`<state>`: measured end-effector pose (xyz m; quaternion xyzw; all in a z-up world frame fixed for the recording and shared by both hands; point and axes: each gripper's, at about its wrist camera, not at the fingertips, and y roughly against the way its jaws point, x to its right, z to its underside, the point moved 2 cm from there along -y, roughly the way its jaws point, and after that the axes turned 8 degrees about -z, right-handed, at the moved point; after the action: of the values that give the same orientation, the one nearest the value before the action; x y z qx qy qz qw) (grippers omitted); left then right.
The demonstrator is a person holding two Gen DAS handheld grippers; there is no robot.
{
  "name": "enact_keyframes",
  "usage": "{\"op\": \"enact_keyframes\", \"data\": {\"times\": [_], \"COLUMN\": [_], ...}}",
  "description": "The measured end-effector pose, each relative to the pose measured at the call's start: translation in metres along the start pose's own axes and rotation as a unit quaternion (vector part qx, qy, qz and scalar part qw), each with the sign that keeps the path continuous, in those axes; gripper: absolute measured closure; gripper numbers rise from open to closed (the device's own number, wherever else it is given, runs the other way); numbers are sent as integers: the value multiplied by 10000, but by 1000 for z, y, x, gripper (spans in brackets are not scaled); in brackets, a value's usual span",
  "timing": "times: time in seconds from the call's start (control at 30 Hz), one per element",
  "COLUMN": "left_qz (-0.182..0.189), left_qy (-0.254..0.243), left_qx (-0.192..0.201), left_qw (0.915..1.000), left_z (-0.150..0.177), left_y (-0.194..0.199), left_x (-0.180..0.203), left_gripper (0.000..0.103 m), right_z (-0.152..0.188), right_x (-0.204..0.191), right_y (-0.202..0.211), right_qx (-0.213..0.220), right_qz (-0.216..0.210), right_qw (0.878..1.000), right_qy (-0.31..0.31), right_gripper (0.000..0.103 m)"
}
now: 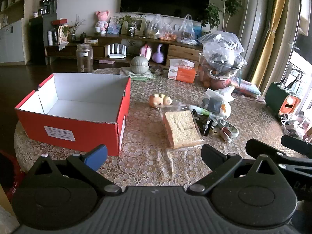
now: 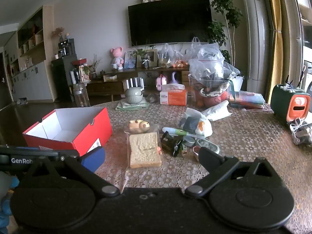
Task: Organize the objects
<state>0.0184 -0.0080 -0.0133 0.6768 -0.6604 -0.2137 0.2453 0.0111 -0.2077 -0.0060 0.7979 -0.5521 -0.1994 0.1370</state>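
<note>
Red box [image 1: 78, 117], both tongs wide (empty)

"GenRob" on the left gripper [image 2: 29, 159] arm.

The red box's [image 2: 78, 134] near corner hides behind the left tongs [image 2: 29, 156] — its label [image 2: 95, 143] too small to read.

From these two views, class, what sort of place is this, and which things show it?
Most likely a home living room. A big TV hangs over a low cabinet with a doll and framed photos, a potted tree stands by the curtains, and the table holds household clutter.
</note>
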Motion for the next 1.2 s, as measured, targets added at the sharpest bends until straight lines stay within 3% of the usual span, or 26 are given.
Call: {"op": "enact_keyframes", "data": {"times": [0.27, 0.5, 0.6, 0.8, 1.2], "left_qz": [-55, -126, -81, -7, -289], "left_qy": [-100, -477, -650, -836, -882], "left_qx": [-100, -48, -71, -242, -715], "left_qw": [9999, 9988, 9978, 9962, 9931], "left_z": [-2, -10, -14, -21, -31], "left_y": [-11, -33, -51, -92, -175], "left_x": [3, 18, 31, 62, 101], "left_gripper": [0, 0, 0, 0, 0], "right_z": [1, -7, -3, 4, 12], "right_x": [12, 49, 68, 103, 122], "right_y": [-16, -38, -57, -88, -133], "right_qx": [-107, -191, -371, -683, -914], "right_qz": [24, 252, 479, 625, 398], "right_qw": [9999, 9994, 9972, 9952, 9928], "right_qy": [-11, 172, 443, 306, 667], "right_gripper": [2, 2, 2, 2, 2]}}
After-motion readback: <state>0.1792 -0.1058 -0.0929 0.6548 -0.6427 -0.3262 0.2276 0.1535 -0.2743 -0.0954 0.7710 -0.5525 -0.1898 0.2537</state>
